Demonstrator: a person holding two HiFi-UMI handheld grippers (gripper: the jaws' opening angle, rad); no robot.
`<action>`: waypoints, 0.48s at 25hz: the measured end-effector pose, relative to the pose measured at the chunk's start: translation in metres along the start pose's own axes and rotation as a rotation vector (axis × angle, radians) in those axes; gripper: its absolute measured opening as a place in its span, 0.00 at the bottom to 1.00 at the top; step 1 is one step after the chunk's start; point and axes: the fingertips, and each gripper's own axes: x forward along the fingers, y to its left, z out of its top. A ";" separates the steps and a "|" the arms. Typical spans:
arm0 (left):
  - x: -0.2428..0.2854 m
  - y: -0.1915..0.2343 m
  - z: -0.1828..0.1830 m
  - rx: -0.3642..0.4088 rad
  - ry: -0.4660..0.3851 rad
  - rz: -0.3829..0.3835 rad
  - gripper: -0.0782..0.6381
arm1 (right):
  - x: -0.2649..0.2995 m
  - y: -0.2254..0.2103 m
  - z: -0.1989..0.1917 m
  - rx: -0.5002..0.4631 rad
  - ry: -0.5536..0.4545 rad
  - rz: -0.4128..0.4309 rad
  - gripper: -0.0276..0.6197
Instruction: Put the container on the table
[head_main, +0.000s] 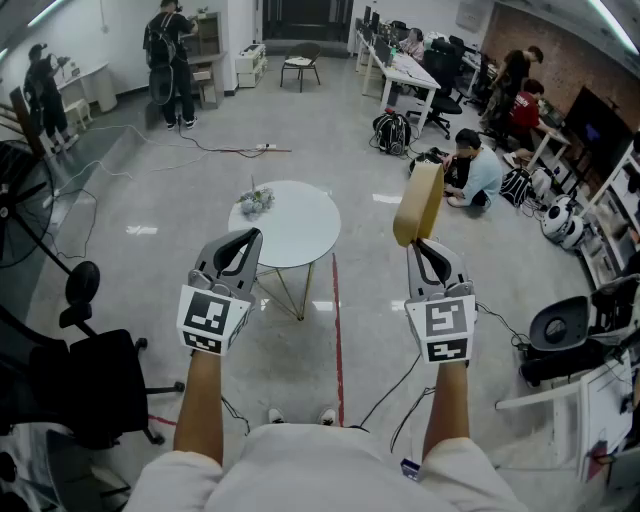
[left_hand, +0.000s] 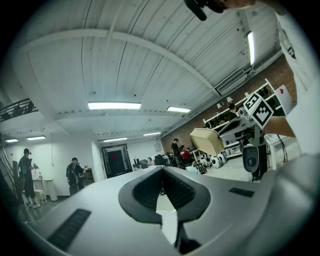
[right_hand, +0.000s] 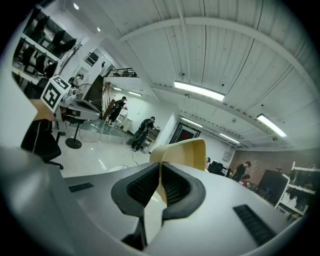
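A tan, open-topped container (head_main: 419, 203) hangs in the air right of the round white table (head_main: 300, 225), above the floor. My right gripper (head_main: 428, 245) is shut on its lower wall; in the right gripper view the thin tan wall (right_hand: 182, 152) stands pinched between the dark pads. From the left gripper view the container (left_hand: 206, 140) shows at the right, in front of the right gripper's marker cube (left_hand: 259, 111). My left gripper (head_main: 240, 240) is held level at the table's near left edge, its jaws together with nothing between them (left_hand: 162, 192).
A small bunch of greenish stuff (head_main: 256, 201) lies on the table's far left part. A red line (head_main: 337, 330) runs along the floor under the table. A black office chair (head_main: 95, 385) stands at the left, another chair (head_main: 570, 330) at the right. People sit on the floor (head_main: 478, 170) beyond.
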 end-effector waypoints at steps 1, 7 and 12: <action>0.000 -0.001 0.002 0.003 0.001 0.003 0.13 | 0.001 0.000 -0.001 0.000 -0.001 0.007 0.09; 0.002 -0.013 0.004 0.021 0.021 0.036 0.13 | 0.005 -0.006 -0.010 0.021 -0.032 0.063 0.09; 0.019 -0.018 -0.005 0.008 0.048 0.071 0.14 | 0.026 -0.017 -0.022 0.046 -0.048 0.129 0.09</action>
